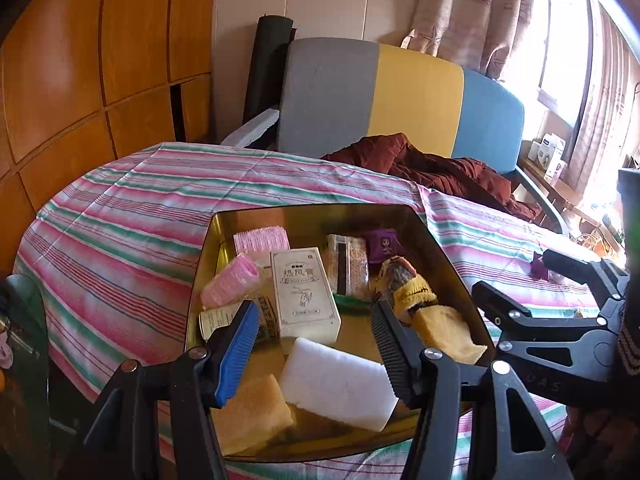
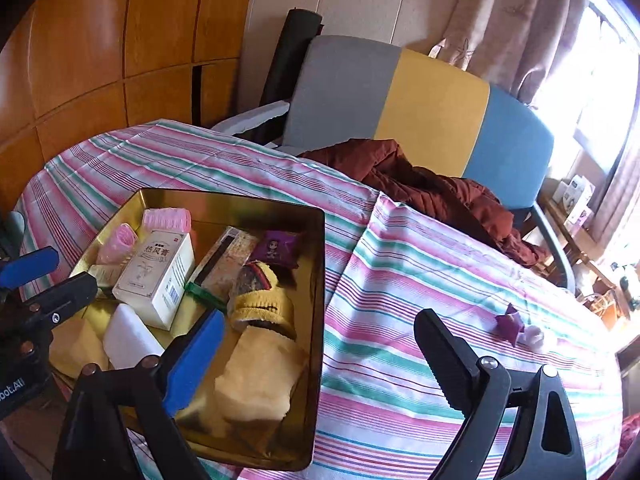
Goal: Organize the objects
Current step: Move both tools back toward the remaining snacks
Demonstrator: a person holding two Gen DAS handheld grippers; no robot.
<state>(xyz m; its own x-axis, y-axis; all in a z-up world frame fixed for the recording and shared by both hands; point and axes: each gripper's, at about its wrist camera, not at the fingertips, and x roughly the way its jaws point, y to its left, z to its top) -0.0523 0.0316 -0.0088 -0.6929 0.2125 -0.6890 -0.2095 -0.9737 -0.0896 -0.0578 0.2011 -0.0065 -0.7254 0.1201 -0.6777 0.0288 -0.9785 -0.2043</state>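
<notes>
A gold tin (image 1: 440,248) sits on the striped tablecloth (image 1: 120,216). It holds a white box with printed characters (image 1: 304,292), pink hair rollers (image 1: 230,284), a white sponge (image 1: 336,384), a yellow sponge (image 1: 252,412), a yellow sock (image 1: 420,300), a purple packet (image 1: 382,246) and a snack bar (image 1: 348,264). My left gripper (image 1: 312,354) hangs open over the tin's near end, holding nothing. My right gripper (image 2: 320,356) is open and empty above the tin's right rim (image 2: 322,280). A small purple wrapper (image 2: 510,324) lies on the cloth to the right.
Behind the table stands a chair (image 1: 416,96) with a grey, yellow and blue back, and a maroon jacket (image 1: 440,168) is draped over its seat. Wooden cabinet doors (image 1: 80,60) fill the left. A curtained window (image 1: 560,40) and a cluttered shelf (image 1: 548,156) are at the right.
</notes>
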